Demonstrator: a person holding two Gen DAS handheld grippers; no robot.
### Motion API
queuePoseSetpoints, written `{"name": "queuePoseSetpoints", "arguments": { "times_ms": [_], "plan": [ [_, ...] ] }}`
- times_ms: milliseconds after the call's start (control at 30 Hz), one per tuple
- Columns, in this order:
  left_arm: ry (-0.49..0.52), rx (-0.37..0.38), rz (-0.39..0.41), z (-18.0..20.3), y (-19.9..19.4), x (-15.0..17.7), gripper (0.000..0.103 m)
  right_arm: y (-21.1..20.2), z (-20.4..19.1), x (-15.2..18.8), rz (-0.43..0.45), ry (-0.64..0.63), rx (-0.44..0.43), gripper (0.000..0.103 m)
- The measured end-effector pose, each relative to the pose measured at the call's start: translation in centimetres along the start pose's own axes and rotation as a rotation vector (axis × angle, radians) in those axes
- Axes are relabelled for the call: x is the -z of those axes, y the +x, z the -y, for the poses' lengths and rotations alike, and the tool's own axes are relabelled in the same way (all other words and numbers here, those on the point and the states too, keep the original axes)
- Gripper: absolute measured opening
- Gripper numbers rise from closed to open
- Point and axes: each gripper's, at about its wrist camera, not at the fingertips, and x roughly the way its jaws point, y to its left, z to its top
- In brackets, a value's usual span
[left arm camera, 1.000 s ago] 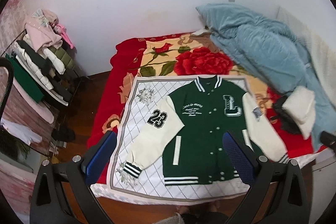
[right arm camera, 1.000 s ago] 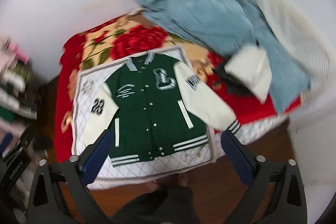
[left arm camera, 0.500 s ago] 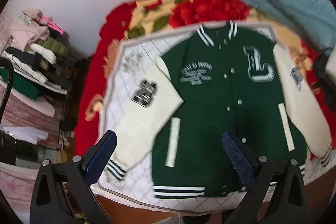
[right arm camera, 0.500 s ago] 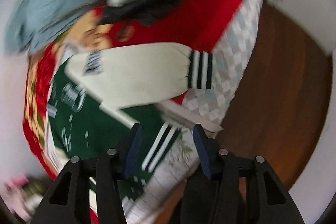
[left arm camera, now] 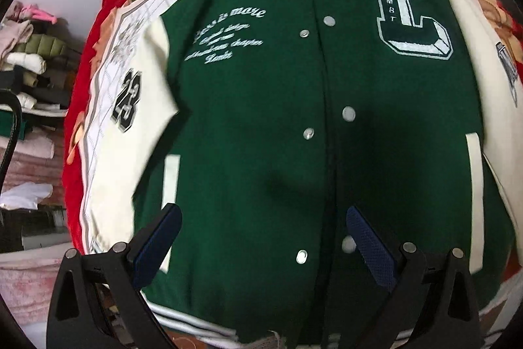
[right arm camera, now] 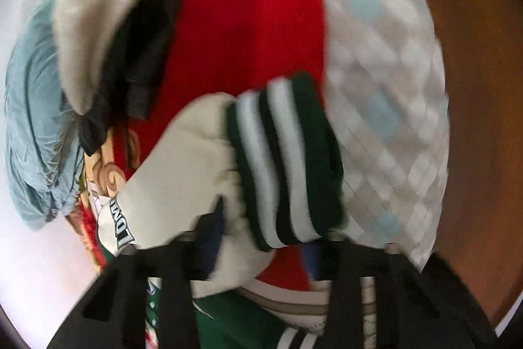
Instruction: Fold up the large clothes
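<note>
A green varsity jacket (left arm camera: 261, 120) with cream sleeves lies flat, front up, on a white patterned sheet (left arm camera: 108, 77) on the bed. My left gripper (left arm camera: 261, 237) is open and hovers low over the jacket's lower front, near the snap buttons. In the right wrist view the jacket's cream sleeve (right arm camera: 183, 159) with its green and white striped cuff (right arm camera: 284, 159) lies between the fingers of my right gripper (right arm camera: 261, 237). The jaws stand close around the sleeve, but blur hides whether they grip it.
A red floral blanket (left arm camera: 81, 54) covers the bed. Blue bedding (right arm camera: 36, 120), a cream cushion (right arm camera: 98, 8) and a dark item (right arm camera: 137, 61) lie beyond the sleeve. Stacked clothes (left arm camera: 29, 54) sit on a rack to the left. Wooden floor (right arm camera: 474, 87) lies to the right.
Both grippers have moved down and close to the bed. The left now hovers over the jacket front. The right jaws have narrowed and now straddle the right sleeve near the cuff.
</note>
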Motion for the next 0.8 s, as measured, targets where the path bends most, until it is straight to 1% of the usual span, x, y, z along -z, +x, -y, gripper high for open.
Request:
{"name": "queuePoseSetpoints", "arguments": {
  "times_ms": [67, 133, 167, 200, 233, 267, 300, 333, 367, 400, 467, 533, 600, 633, 733, 767, 800],
  "plan": [
    [-0.004, 0.016, 0.012, 0.3, 0.7, -0.5, 0.103, -1.2, -3.0, 0.8, 0.064, -0.083, 0.015, 0.026],
    [-0.016, 0.032, 0.022, 0.0, 1.2, -0.8, 0.103, -1.1, -5.1, 1.1, 0.079, -0.151, 0.017, 0.026],
    [-0.024, 0.04, 0.025, -0.1, 1.4, -1.2, 0.103, -0.5, -6.0, 1.0, 0.069, -0.182, 0.034, 0.03],
    [-0.036, 0.048, 0.03, -0.5, 1.7, -1.4, 0.103, 1.3, -6.8, 0.8, 0.023, -0.2, 0.07, 0.041],
    [-0.05, 0.056, 0.033, -0.8, 2.0, -1.6, 0.103, 2.3, -6.9, 0.4, -0.006, -0.196, 0.088, 0.062],
    [-0.059, 0.064, 0.035, -1.2, 2.3, -1.7, 0.103, 3.9, -7.0, 0.1, -0.044, -0.17, 0.083, 0.069],
    [-0.069, 0.07, 0.035, -1.6, 2.6, -1.9, 0.103, 5.0, -6.9, 0.1, -0.055, -0.137, 0.055, 0.07],
    [-0.077, 0.074, 0.037, -2.0, 2.8, -2.0, 0.103, 5.7, -6.8, 0.2, -0.033, -0.093, 0.038, 0.058],
    [-0.086, 0.077, 0.04, -2.6, 3.1, -2.1, 0.103, 5.7, -6.8, 0.1, -0.012, -0.07, 0.036, 0.043],
    [-0.095, 0.081, 0.046, -3.2, 3.3, -2.2, 0.103, 5.6, -7.1, 0.3, 0.016, -0.038, 0.02, 0.025],
    [-0.113, 0.086, 0.059, -4.5, 3.5, -2.3, 0.103, 4.1, -8.3, 1.0, 0.079, -0.033, 0.017, 0.024],
    [-0.137, 0.089, 0.067, -6.3, 3.7, -2.3, 0.103, 1.8, -11.3, 2.3, 0.146, -0.109, 0.017, 0.023],
    [-0.166, 0.09, 0.069, -8.3, 4.0, -2.0, 0.103, -0.2, -14.1, 4.0, 0.19, -0.181, 0.009, 0.023],
    [-0.181, 0.088, 0.065, -9.3, 4.2, -1.9, 0.103, -1.4, -17.0, 5.7, 0.214, -0.245, -0.003, 0.023],
    [-0.252, 0.08, 0.043, -13.5, 4.7, -1.2, 0.103, -3.6, -23.5, 10.3, 0.235, -0.414, -0.041, 0.022],
    [-0.284, 0.074, 0.03, -15.4, 5.0, -0.8, 0.103, -3.6, -25.9, 12.3, 0.223, -0.473, -0.056, 0.022],
    [-0.321, 0.071, 0.017, -17.1, 5.2, -0.2, 0.103, -3.8, -27.0, 13.8, 0.21, -0.513, -0.065, 0.022]
  ]
}}
